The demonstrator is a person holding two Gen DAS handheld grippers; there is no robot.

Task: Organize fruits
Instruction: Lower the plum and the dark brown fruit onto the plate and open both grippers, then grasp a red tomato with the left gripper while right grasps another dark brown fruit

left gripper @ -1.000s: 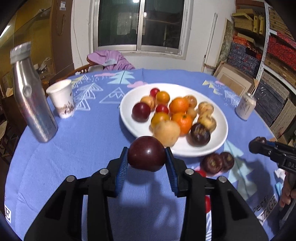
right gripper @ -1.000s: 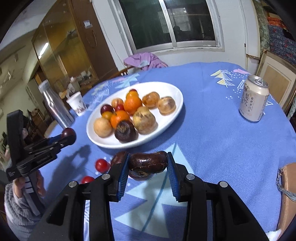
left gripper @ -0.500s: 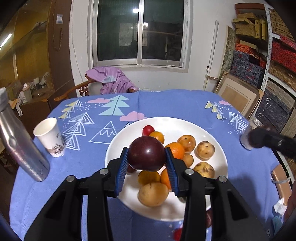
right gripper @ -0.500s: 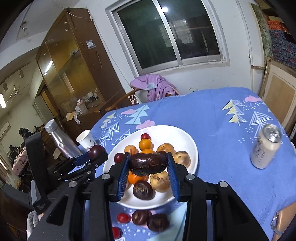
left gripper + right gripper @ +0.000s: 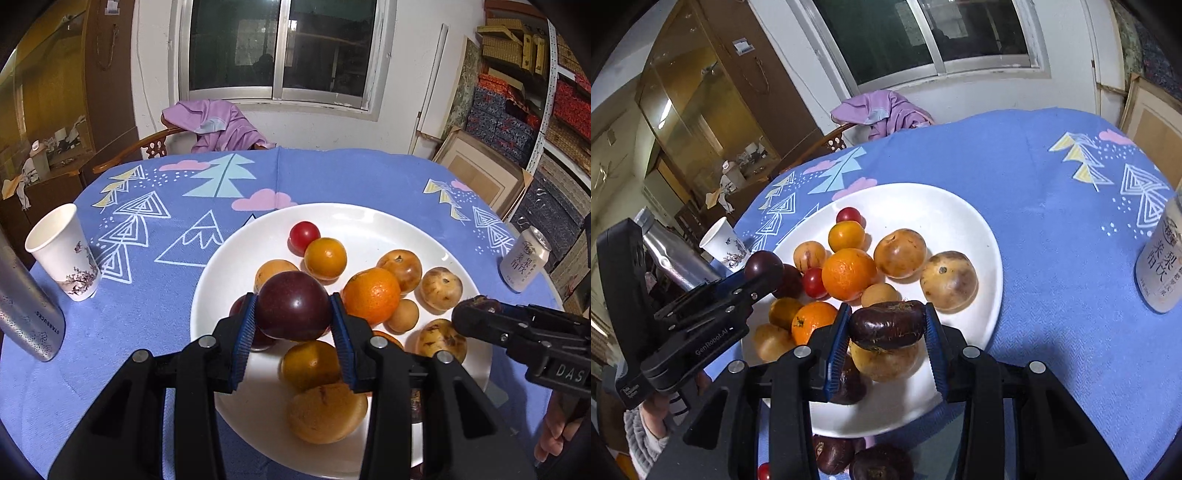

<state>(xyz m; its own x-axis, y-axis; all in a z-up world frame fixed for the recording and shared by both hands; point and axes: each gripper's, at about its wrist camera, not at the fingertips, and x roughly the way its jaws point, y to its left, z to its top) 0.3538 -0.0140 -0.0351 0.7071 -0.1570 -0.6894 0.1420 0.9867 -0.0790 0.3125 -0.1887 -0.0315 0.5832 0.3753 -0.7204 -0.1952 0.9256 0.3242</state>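
White plate (image 5: 369, 225): oranges, brownish fruits, cherry tomatoes
Left hand-held gripper (image 5: 293, 314): clamps dark plum (image 5: 293, 310)
Right hand-held gripper (image 5: 886, 326): clamps dark wrinkled fruit (image 5: 886, 323)

Both grippers have moved from the tablecloth (image 5: 332, 177) to above the plate (image 5: 369, 221). The plum (image 5: 293, 310) and dark fruit (image 5: 886, 325) now hang over it.

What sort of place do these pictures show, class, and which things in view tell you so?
Most likely a lived-in room at home, used for meals and storage. A round table with a printed cloth holds a plate of fruit, a wooden chair has clothing draped on it, and boxes fill shelves.
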